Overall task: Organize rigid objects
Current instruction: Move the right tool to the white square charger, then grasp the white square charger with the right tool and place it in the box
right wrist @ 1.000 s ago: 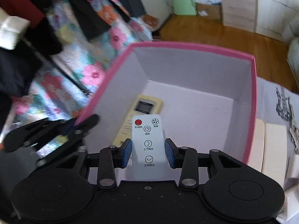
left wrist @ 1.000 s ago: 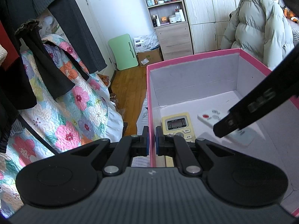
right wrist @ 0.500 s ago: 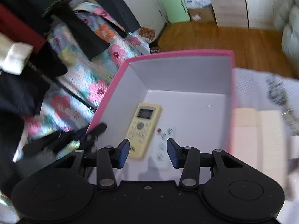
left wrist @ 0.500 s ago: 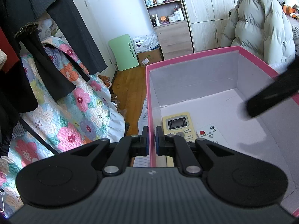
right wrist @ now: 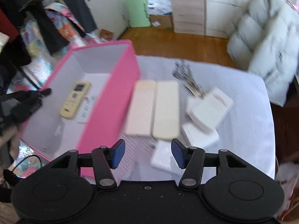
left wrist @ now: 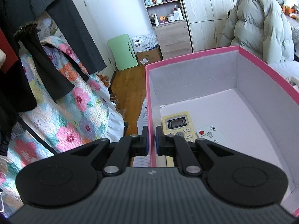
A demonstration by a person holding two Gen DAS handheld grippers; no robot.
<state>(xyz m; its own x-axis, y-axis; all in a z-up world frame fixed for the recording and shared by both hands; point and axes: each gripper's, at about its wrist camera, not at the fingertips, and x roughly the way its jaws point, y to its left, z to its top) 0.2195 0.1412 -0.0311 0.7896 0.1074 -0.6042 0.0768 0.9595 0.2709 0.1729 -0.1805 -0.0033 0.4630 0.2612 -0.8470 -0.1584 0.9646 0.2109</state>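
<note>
On the white-covered table (right wrist: 243, 97), a pink box (right wrist: 110, 100) is seen, its left wall pinched by the clenched left hand-held gripper (left wrist: 151, 140). Inside the box, a yellow remote (left wrist: 177, 125) and a white remote (left wrist: 211, 133) lie side by side. Just outside the box, the right hand-held gripper (right wrist: 148, 154) is shown empty, its jaws having just been opening.
</note>
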